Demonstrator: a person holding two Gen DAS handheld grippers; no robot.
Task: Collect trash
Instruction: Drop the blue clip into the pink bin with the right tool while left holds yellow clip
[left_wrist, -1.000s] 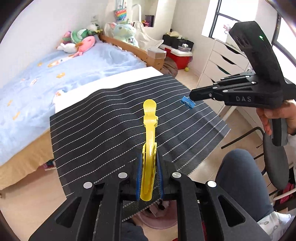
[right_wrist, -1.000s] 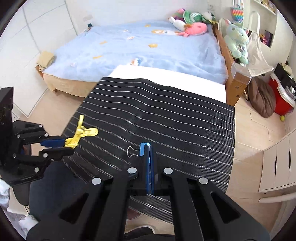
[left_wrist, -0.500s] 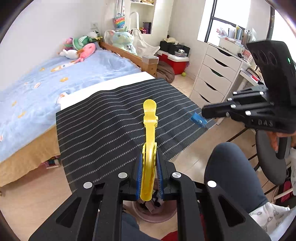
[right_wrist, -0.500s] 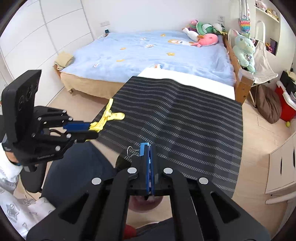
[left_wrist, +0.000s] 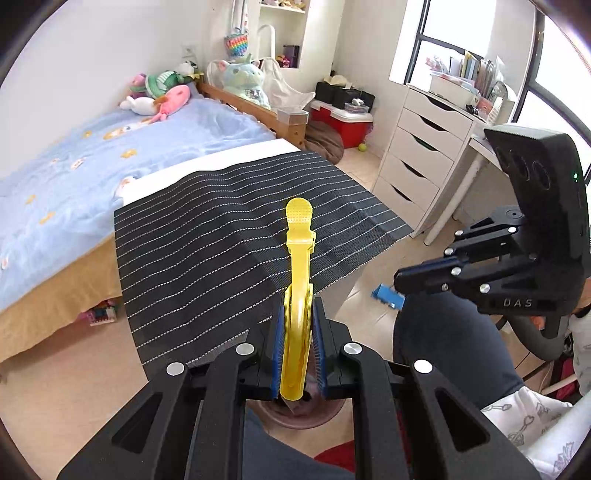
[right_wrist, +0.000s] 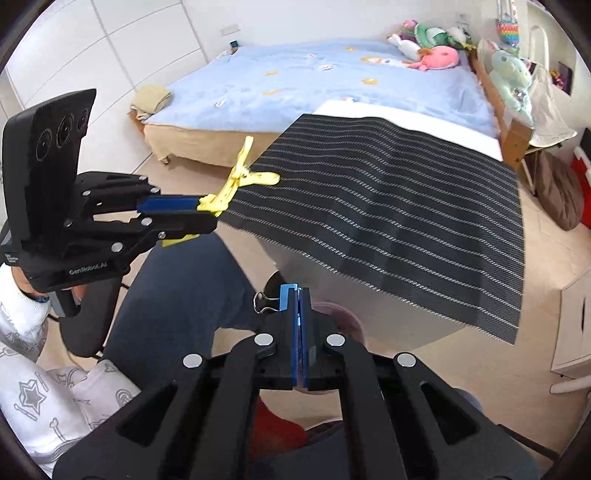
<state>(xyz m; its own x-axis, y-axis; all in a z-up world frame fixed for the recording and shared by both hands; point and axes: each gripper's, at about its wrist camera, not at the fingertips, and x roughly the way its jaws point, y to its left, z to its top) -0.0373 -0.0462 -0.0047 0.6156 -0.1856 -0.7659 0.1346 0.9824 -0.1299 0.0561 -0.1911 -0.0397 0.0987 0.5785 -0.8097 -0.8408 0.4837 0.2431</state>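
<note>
Your yellow clip (left_wrist: 296, 295) sat clamped in the left gripper (left_wrist: 297, 354), the blue binder clip (right_wrist: 287, 295) pinched in the right gripper (right_wrist: 299, 332), both above the pink bin (left_wrist: 295, 413) (half hidden). Releasing off-centre risked either one bouncing off its rim onto the floor.

This is a bedroom in a home, likely a child's. A bed (left_wrist: 110, 155) with a pale blue cover carries plush toys (left_wrist: 159, 96) at its head, and a white chest of drawers (left_wrist: 417, 162) stands under a window (left_wrist: 480, 33). A shelf niche (left_wrist: 282, 29), a red cooler box (left_wrist: 347, 122) and tiled floor (left_wrist: 55, 387) complete it.
</note>
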